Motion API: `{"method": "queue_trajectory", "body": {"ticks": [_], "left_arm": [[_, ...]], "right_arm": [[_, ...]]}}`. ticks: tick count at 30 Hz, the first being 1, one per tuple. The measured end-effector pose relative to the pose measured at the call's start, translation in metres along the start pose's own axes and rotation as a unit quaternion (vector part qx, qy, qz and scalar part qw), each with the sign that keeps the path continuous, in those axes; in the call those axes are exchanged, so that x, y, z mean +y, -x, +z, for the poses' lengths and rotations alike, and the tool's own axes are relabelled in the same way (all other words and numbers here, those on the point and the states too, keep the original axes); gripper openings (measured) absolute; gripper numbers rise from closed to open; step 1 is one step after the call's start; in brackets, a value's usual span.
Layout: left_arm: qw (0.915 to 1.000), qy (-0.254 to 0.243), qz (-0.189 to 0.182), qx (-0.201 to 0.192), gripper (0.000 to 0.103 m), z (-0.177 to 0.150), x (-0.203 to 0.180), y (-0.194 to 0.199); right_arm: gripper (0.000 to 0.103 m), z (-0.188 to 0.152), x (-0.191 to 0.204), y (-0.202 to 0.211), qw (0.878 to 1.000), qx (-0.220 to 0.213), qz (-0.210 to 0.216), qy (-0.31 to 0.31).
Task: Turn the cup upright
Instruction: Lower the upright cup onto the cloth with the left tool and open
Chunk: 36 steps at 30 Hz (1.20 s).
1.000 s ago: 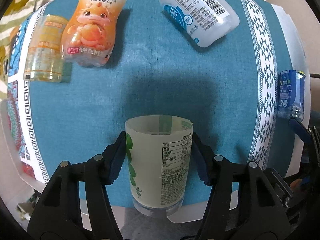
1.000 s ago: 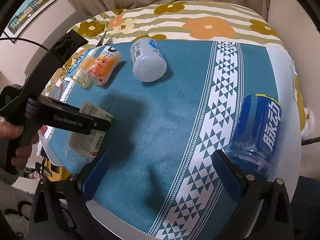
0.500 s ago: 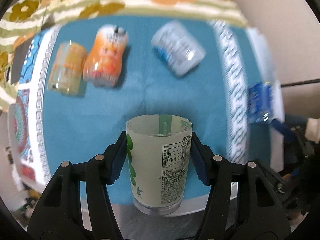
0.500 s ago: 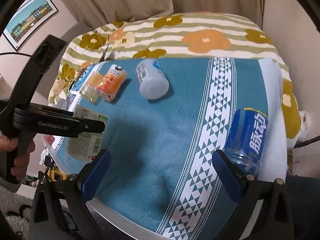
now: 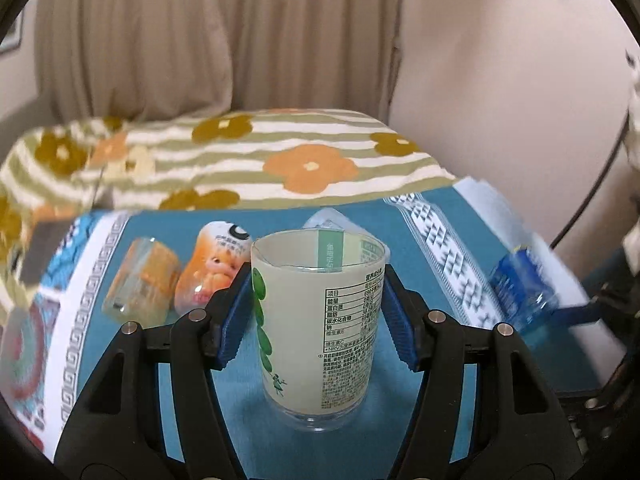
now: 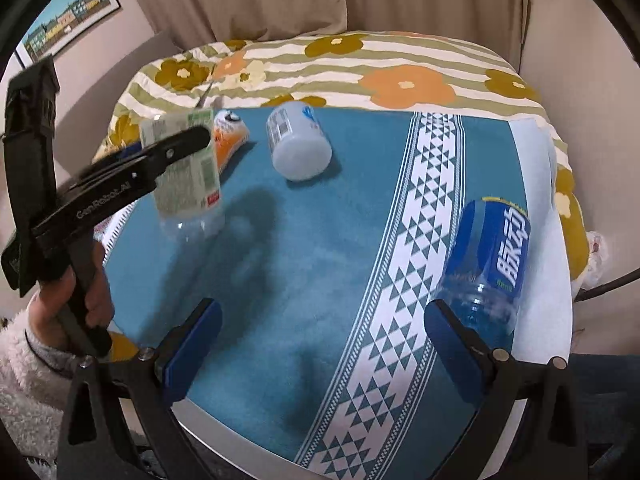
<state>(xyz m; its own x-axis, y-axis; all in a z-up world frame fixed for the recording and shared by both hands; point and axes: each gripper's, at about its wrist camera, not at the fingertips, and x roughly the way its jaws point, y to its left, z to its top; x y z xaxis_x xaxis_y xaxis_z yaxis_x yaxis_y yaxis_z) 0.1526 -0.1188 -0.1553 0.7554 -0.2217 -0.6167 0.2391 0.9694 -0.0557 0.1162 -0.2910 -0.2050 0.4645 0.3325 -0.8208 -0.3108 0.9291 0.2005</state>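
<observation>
My left gripper [image 5: 318,316] is shut on a clear cup with a pale green printed label [image 5: 316,320], open end up, nearly upright. In the right wrist view the same cup [image 6: 186,176] hangs tilted just above the teal cloth [image 6: 320,264] at the left, clamped by the left gripper [image 6: 176,152]. My right gripper [image 6: 320,344] is open and empty above the cloth's front part, with a blue-labelled cup [image 6: 490,258] lying beside its right finger.
Other cups lie on their sides: an orange cartoon one [image 5: 214,266], a yellow one [image 5: 142,280], a white one [image 6: 298,142]. The blue cup [image 5: 522,286] lies near the cloth's right edge. A flowered blanket [image 6: 400,64] and curtain sit behind.
My left gripper has tipped up from pointing down at the cloth to nearly level, turning the held cup open end up. The right gripper has drawn back slightly.
</observation>
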Motion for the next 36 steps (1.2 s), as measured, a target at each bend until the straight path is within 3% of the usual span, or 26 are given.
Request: {"method": "queue_trajectory", "body": {"ticks": [5, 16, 25, 29, 31, 33, 36], "left_arm": [[0.9996, -0.028, 0.004, 0.003, 0.066, -0.013, -0.014, -0.011], [0.9997, -0.009, 0.017, -0.013, 0.066, -0.03, -0.008, 0.004], [0.9996, 0.018, 0.016, 0.015, 0.066, -0.039, 0.0, 0.017], [0.999, 0.008, 0.02, 0.038, 0.068, -0.042, 0.0, 0.016], [0.9983, 0.002, 0.024, 0.054, 0.071, -0.044, -0.001, 0.012], [0.9978, 0.0, 0.024, 0.062, 0.092, -0.046, 0.001, 0.011], [0.9984, 0.001, 0.023, 0.052, 0.099, -0.046, 0.004, 0.018]], "right_arm": [[0.101, -0.007, 0.005, -0.004, 1.0, 0.002, -0.011, 0.012], [0.101, -0.01, 0.011, -0.002, 0.999, -0.01, -0.012, 0.036], [0.101, -0.005, 0.019, -0.001, 0.999, -0.017, -0.019, 0.045], [0.101, -0.004, 0.024, 0.001, 0.999, -0.018, -0.02, 0.046], [0.101, -0.003, 0.025, 0.002, 0.999, -0.019, -0.021, 0.044], [0.101, -0.004, 0.025, 0.002, 0.999, -0.019, -0.022, 0.041], [0.101, -0.004, 0.026, 0.003, 0.999, -0.021, -0.025, 0.035]]}}
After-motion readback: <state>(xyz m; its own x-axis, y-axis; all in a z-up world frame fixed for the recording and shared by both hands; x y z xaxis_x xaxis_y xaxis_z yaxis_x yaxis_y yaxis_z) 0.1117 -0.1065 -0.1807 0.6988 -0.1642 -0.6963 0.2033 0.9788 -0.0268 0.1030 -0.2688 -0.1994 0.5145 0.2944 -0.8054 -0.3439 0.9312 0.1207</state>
